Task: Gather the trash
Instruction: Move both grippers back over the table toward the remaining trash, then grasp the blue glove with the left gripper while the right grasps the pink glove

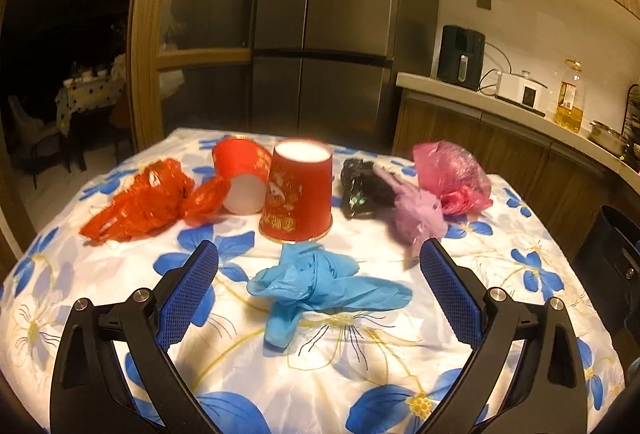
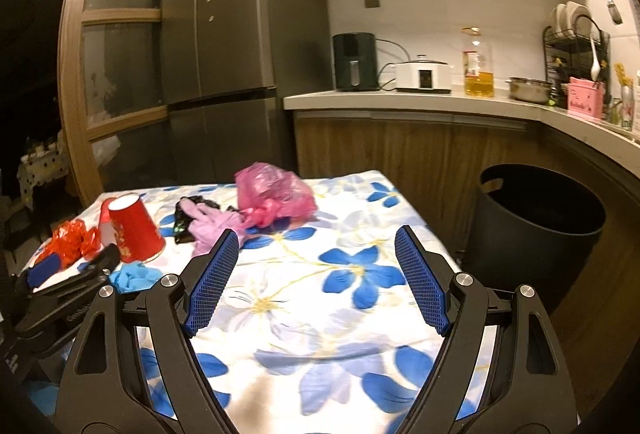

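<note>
Trash lies on a floral-cloth table [image 1: 100, 274]. A crumpled blue glove [image 1: 320, 286] lies between the tips of my open left gripper [image 1: 319, 254]. Behind it stand an upside-down red paper cup [image 1: 298, 192], a tipped red cup [image 1: 240, 174], a red plastic bag [image 1: 140, 200], a black wrapper [image 1: 360, 190], a pale purple glove [image 1: 418, 212] and a pink bag [image 1: 452, 176]. My right gripper [image 2: 316, 240] is open and empty above the table's right part, with the pink bag [image 2: 274, 194] and purple glove [image 2: 212, 226] ahead on its left. The left gripper shows at the left edge of the right wrist view [image 2: 72, 274].
A black bin [image 2: 536, 230] stands on the floor right of the table [image 2: 360, 194]. A fridge [image 2: 224, 54] is behind the table. A counter [image 2: 400, 100] at the right carries an air fryer, cooker, oil bottle and pot.
</note>
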The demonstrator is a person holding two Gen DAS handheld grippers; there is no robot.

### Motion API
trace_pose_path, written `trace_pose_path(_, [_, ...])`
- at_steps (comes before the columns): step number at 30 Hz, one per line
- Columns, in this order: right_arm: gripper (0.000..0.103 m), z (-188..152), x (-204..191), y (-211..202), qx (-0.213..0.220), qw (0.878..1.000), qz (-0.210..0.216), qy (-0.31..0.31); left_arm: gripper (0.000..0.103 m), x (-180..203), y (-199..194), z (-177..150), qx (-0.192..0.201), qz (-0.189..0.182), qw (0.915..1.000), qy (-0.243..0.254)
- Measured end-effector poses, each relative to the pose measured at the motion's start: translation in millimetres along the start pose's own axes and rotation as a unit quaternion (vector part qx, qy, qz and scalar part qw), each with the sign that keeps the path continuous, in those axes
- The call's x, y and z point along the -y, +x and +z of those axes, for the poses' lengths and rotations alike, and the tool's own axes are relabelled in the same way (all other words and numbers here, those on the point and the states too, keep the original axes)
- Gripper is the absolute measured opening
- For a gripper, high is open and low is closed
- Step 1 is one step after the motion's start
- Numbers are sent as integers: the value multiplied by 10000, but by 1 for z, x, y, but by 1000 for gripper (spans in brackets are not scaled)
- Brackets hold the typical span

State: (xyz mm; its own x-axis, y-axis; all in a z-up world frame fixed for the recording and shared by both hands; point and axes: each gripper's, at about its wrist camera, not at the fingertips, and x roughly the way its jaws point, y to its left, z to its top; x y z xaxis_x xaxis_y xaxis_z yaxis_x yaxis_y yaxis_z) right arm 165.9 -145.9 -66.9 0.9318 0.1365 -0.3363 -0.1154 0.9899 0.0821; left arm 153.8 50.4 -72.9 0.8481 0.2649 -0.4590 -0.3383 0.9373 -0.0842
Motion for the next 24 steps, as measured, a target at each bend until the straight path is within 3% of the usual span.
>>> trace_pose_path(3, [79,-1,-8,8,-27,10000,75,-29,89,-1,13,-1,-221,-24,9997,-25])
trace_pose_path(8, [79,-2,-21,25,-97,9998,170,-64,68,-4,36,-6,-727,-113,9972,-89])
trace_pose_path(10, [79,-2,-26,32,-143,9996,213,-68,52,-7,45,-10,-955,-148,9952,-171])
trace_pose_path(14, [79,0,-36,46,-212,9993,286,-91,33,-11,56,-14,-1246,-348,9911,-315])
trace_pose_path(18, [79,2,-47,61,-265,9990,330,-140,11,-15,58,-17,-1327,-593,9884,-452])
trace_pose_path(21, [79,1,-54,72,-345,9986,355,-192,7,-22,51,-15,-1227,-851,9868,-629])
trace_pose_path(24, [79,-1,-60,83,-431,9982,361,-229,6,-25,36,-6,-944,-823,9904,-588])
